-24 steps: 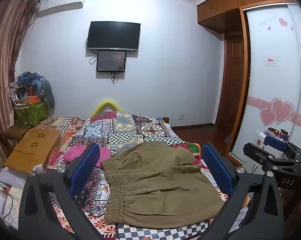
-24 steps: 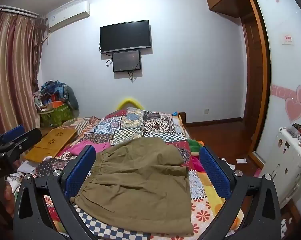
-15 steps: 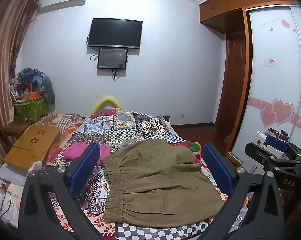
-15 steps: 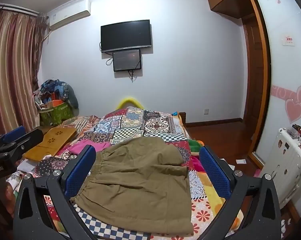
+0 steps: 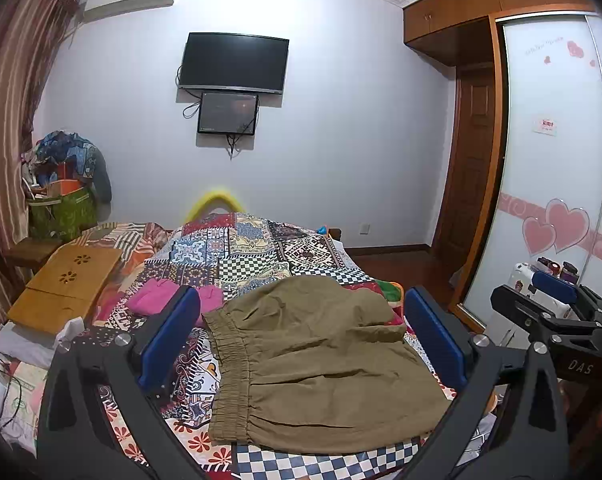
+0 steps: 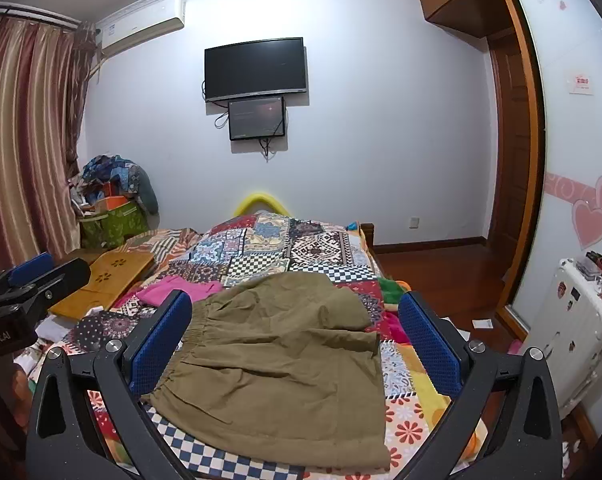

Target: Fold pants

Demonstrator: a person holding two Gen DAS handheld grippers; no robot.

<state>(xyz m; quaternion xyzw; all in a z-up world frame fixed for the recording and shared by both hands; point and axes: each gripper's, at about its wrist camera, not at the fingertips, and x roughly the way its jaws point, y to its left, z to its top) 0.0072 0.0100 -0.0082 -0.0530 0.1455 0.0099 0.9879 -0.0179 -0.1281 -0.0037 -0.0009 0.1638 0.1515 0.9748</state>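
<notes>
Tongs [image 5: 301,336] agape above crinkled pants [image 5: 321,364]

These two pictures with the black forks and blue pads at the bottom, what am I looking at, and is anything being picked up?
Those forks are hand-held claws: a person carries one in each hand, and each has a wide-angle camera looking forward along its two fingers. One picture comes from the left claw, the other from the right claw. Each view also catches the other claw at its edge.

Both look across a bed covered by a patchwork quilt. On it lie olive-brown pants, spread fairly flat with the elastic waistband toward the left. Behind them sits a pink garment, and a wooden lap tray rests at the bed's left side.

Nothing is held. Both claws stand wide open above the near end of the bed, their blue pads apart from the cloth. The pants do not look folded yet.
</notes>
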